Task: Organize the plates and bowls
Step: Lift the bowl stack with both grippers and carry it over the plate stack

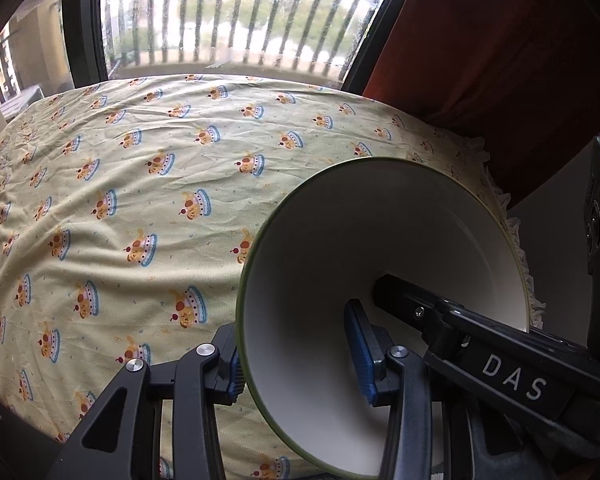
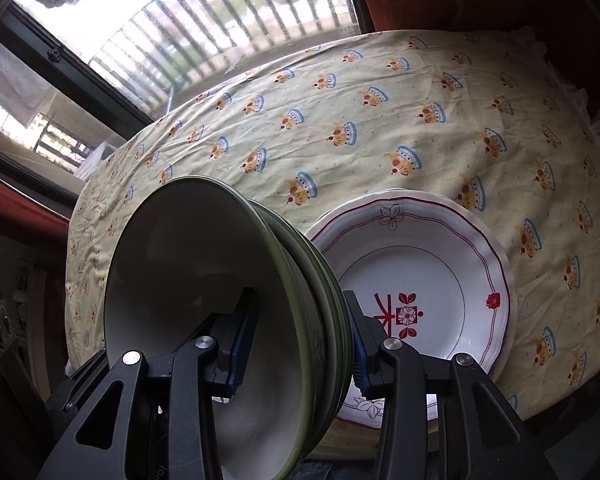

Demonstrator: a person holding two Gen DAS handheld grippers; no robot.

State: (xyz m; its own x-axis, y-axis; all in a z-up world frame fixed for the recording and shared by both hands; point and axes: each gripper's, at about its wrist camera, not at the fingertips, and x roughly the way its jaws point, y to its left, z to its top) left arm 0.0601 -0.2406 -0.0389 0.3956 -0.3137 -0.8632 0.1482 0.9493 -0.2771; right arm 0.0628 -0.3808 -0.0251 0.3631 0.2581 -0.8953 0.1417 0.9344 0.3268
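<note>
The left gripper (image 1: 300, 356) is clenched on the wall of a green-rimmed bowl (image 1: 320, 240) — one blue pad outside at the rim, the other inside the white hollow. The bowl fills the left wrist view from about 3 to 6 o'clock, tipped on its side with its mouth toward the camera. The dark finger of the other gripper reaches into that hollow from 4 o'clock.

In the right wrist view, the right gripper (image 2: 300, 354) grasps a stack of nested bowls (image 2: 188, 264) by their walls, one pad inside the top bowl and one outside against the green rims. The stack stands at 7 o'clock, tilted and held off the table. Just behind it, at 4 o'clock, a white plate (image 2: 428, 264) with red floral trim lies on the tablecloth (image 2: 340, 92); its left edge is hidden by the bowls.

Beyond lies only the crown-printed yellow cloth, wrinkled and bare — then a window with a balcony railing (image 1: 240, 20) at 12 o'clock and a red curtain (image 1: 500, 40) at 2 o'clock.
</note>
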